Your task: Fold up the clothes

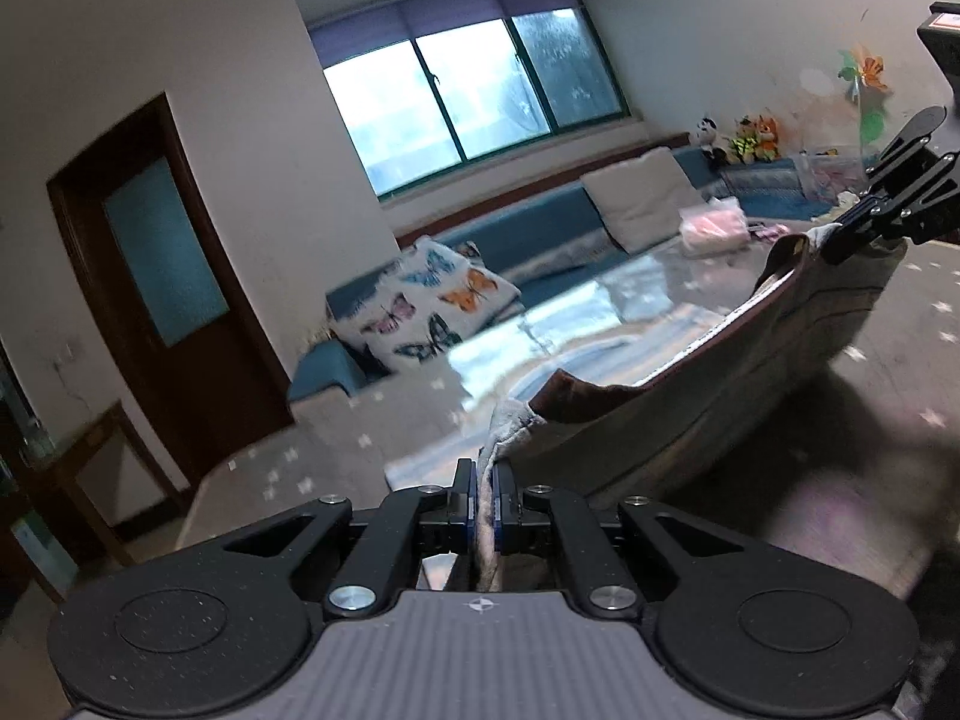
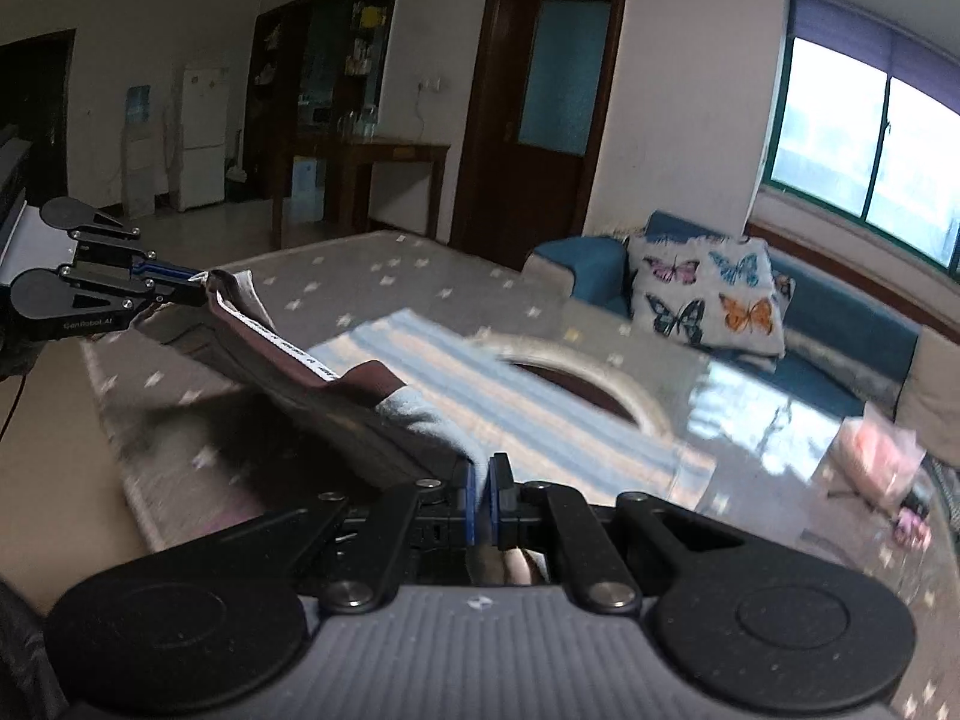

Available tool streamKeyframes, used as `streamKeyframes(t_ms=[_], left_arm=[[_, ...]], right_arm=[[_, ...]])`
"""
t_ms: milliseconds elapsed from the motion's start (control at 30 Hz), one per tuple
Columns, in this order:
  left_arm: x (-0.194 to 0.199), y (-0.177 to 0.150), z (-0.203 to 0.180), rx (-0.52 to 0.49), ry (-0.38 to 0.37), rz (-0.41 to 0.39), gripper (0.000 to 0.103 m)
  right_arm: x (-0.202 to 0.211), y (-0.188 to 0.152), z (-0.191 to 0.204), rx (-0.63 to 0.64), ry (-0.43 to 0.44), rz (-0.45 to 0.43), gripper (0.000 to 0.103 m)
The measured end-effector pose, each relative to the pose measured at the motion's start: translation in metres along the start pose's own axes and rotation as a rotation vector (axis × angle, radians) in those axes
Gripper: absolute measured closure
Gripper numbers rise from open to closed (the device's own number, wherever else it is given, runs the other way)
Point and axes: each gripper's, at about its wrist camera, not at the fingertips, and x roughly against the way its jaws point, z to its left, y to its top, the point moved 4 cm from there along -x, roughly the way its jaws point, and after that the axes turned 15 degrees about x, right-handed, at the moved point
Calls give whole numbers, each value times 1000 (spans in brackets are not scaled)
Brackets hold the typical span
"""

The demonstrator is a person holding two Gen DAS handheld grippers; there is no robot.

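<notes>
A brown-grey garment (image 1: 708, 360) with a dark maroon waistband hangs stretched between my two grippers, above the table. My left gripper (image 1: 485, 480) is shut on one light-grey corner of it. My right gripper (image 2: 482, 474) is shut on the other corner. In the left wrist view the right gripper (image 1: 840, 237) shows at the far right, pinching the cloth. In the right wrist view the left gripper (image 2: 201, 291) shows at the far left, pinching the garment (image 2: 336, 402). The lower part of the garment sags toward the table.
A table with a grey star-patterned cloth (image 2: 372, 276) and a glossy reflecting top (image 1: 600, 312) lies below. A pink packet (image 1: 714, 228) sits on its far side. A blue sofa with a butterfly cushion (image 1: 432, 306) stands behind. A brown door (image 2: 540, 90) is beyond.
</notes>
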Motion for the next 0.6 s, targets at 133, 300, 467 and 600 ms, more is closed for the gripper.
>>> streamKeyframes(t_ms=[133,300,467,600], left_arm=[[-43,23,9,-14,7,-6,98],[-105,46,19,9,2,27,98],[-175,52,26,0,16,105,98],[-224,49,29,5,21,166,98]], right_arm=[[-22,13,-25,-4,-27,-3,99],[-73,25,-66,-32,-56,33,99],[-132,22,-97,-82,-51,93,99],[-174,9,-113,-146,-47,139,99]])
